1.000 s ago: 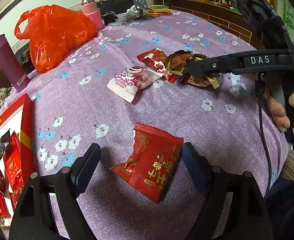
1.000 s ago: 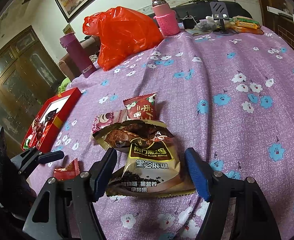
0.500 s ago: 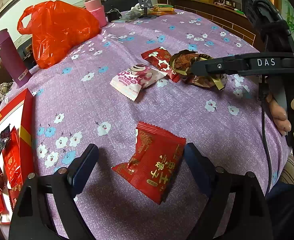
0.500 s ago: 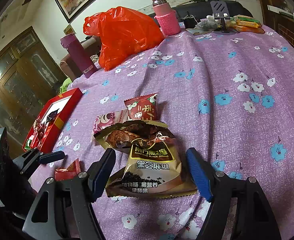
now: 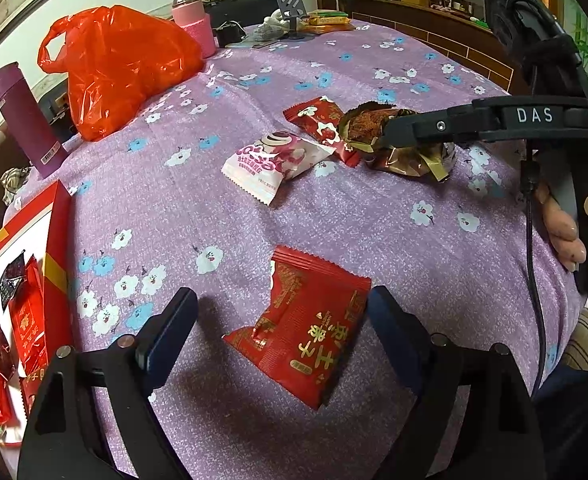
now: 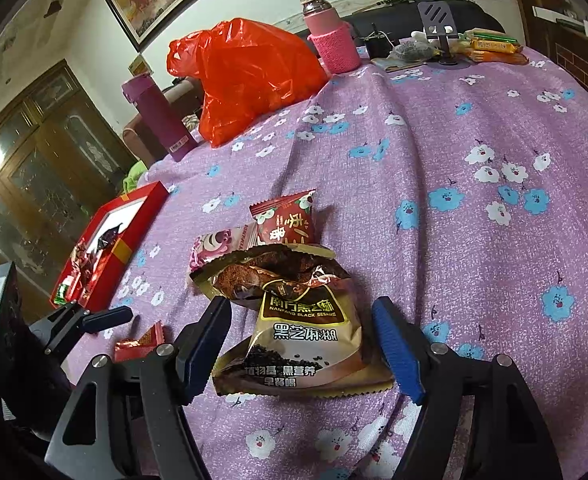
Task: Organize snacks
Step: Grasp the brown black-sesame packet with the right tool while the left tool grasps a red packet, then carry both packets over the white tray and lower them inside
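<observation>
- Counting five loose packets on the tabletop (image 5: 374, 236): a red packet (image 5: 306, 332), a smaller red one (image 5: 318, 122), a pink packet (image 5: 271, 160), a dark foil packet (image 6: 269, 276) and a sesame packet (image 6: 306, 340); more lie in one red box (image 5: 55, 240).
- All are flat, crinkly pillows with saw-tooth ends, on a purple flowered cloth.
- Left hand-held gripper (image 5: 279, 300): jaws wide and closing, with the red packet lying between them.
- Right hand-held gripper (image 6: 302, 308): open astride the sesame packet, not pressing it.
- Nothing has shifted since a second ago.
</observation>
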`<state>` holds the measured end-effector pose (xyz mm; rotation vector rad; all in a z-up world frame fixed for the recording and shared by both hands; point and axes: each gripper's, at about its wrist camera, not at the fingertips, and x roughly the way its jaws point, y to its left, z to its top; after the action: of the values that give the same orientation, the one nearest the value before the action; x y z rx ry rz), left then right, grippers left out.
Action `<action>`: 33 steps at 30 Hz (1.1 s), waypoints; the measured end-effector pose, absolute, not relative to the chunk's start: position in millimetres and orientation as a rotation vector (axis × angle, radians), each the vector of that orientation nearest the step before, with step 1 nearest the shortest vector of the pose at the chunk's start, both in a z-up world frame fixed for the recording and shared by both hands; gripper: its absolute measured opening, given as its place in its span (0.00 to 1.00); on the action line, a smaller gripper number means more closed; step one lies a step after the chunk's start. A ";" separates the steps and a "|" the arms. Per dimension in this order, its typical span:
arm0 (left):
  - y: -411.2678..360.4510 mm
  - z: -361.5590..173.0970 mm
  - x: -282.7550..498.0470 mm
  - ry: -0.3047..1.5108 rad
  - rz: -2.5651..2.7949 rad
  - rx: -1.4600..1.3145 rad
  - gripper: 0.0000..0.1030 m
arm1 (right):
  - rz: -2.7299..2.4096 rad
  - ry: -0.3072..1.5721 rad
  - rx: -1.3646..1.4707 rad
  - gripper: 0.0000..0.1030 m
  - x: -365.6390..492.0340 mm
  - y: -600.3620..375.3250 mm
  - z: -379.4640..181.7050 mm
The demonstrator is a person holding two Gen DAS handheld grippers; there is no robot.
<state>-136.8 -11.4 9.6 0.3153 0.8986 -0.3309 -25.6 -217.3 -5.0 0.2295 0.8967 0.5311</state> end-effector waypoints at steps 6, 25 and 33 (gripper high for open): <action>-14.6 11.5 -137.8 0.901 -0.393 0.287 0.57 | 0.557 0.906 0.246 0.54 -25.1 -217.1 -6.7; 13.2 16.6 -127.7 0.907 -0.308 0.168 0.42 | 0.552 0.944 0.079 0.44 -35.3 -176.9 -2.3; 28.5 20.6 -128.8 0.898 -0.266 0.123 0.41 | 0.669 1.015 0.190 0.41 -38.1 -159.1 -2.0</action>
<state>-128.8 28.5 20.6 0.1226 0.8984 -0.2659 -38.1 -159.1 -2.0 0.1904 1.0147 0.6688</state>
